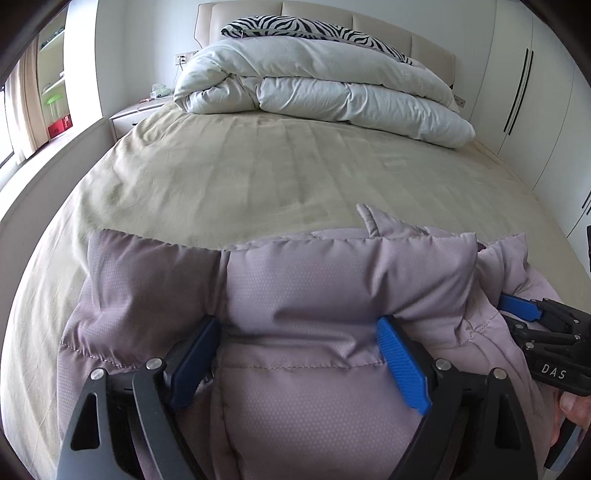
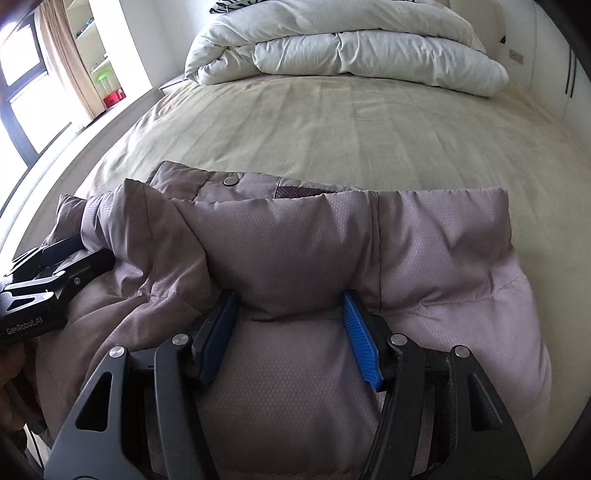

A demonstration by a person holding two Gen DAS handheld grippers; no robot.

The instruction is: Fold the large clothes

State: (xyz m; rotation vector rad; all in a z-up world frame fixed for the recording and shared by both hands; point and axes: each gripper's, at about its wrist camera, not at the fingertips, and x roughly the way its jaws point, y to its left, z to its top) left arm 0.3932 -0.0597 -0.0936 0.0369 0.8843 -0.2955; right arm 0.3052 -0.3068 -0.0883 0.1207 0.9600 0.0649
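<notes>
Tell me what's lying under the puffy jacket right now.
The jacket rests on the beige bedsheet, which shows bare beyond it. Whatever lies directly beneath is covered by the jacket's bulk.

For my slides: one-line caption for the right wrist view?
Right hand-held gripper pinching a bulge of mauve puffer jacket on a beige bed.

You look across a bed (image 1: 229, 173) with a tan sheet. A rolled white duvet (image 1: 317, 85) lies at its far end, below a beige padded headboard (image 1: 317, 16). Daylight enters a curtained window (image 2: 22, 85) at upper left. White wardrobe doors (image 1: 535, 92) fill the right.
</notes>
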